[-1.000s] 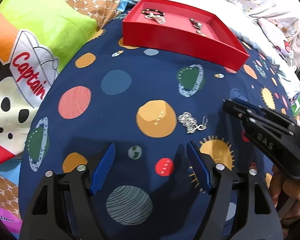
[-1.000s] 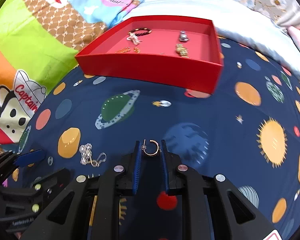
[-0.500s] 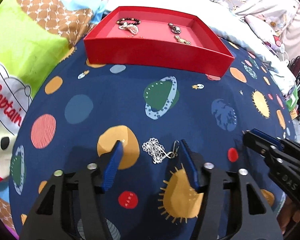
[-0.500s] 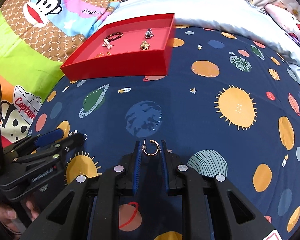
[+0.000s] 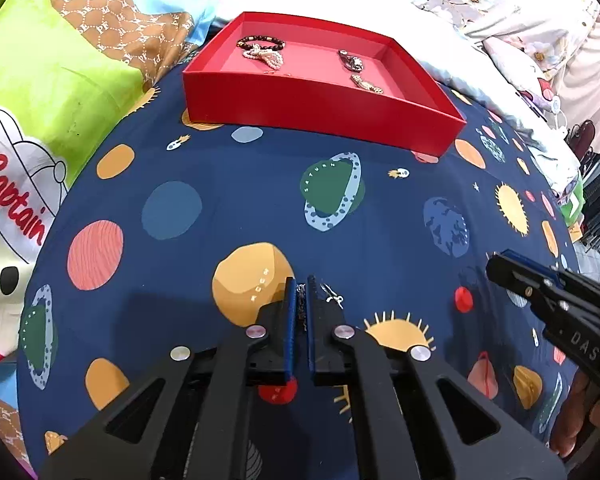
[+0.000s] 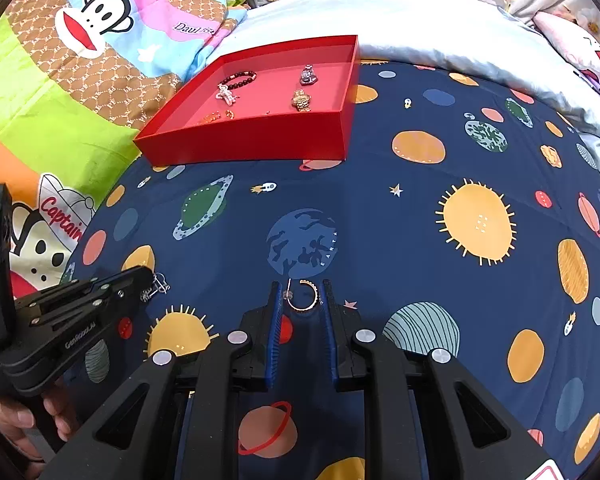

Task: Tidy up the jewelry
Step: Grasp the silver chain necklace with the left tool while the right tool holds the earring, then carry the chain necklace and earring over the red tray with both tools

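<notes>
A red tray [image 5: 300, 100] stands at the far side of the planet-print blanket and holds a dark bead bracelet [image 5: 260, 43], a pearl piece and two small pieces; it also shows in the right wrist view [image 6: 244, 142]. My left gripper [image 5: 301, 286] is shut on a silver chain [image 5: 332, 294] low on the blanket; most of the chain is hidden between the pads. The chain also shows in the right wrist view [image 6: 158, 284]. My right gripper [image 6: 302, 292] is shut on a gold hoop earring [image 6: 303, 298], held above the blanket to the right of the left gripper.
The navy planet-print blanket [image 5: 220, 184] covers the bed. Cartoon pillows [image 5: 40, 92] lie at the left, and a pale floral quilt [image 6: 440, 12] lies behind the tray. The right gripper's body [image 5: 560, 312] shows at the right edge of the left wrist view.
My left gripper has moved forward onto the silver chain and closed on it. My right gripper, still holding the earring, has drawn back from the tray.
</notes>
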The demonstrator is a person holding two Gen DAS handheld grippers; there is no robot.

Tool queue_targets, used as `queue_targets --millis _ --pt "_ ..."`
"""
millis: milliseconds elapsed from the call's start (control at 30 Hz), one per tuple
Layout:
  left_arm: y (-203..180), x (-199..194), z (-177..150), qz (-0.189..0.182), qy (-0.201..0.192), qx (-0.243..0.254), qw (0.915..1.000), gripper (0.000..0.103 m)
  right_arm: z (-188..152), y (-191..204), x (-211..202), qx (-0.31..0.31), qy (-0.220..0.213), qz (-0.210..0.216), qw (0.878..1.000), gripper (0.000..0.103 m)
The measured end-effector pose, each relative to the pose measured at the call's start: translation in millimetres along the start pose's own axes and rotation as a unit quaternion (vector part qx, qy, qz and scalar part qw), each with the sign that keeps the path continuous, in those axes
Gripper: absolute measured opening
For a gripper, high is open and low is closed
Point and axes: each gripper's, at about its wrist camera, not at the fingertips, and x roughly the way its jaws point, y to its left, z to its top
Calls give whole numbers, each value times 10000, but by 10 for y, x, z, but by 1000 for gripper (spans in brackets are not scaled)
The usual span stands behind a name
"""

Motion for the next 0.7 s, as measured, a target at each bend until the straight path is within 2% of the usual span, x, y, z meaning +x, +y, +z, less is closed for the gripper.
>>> queue_targets --millis 333,700 --pt "-32 -231 -35 -187 -54 39 9998 2 30 39 -101 -36 -108 74 9999 17" --pt "-120 -608 181 -430 -367 47 9984 2 168 127 -350 -102 -412 229 9988 17"
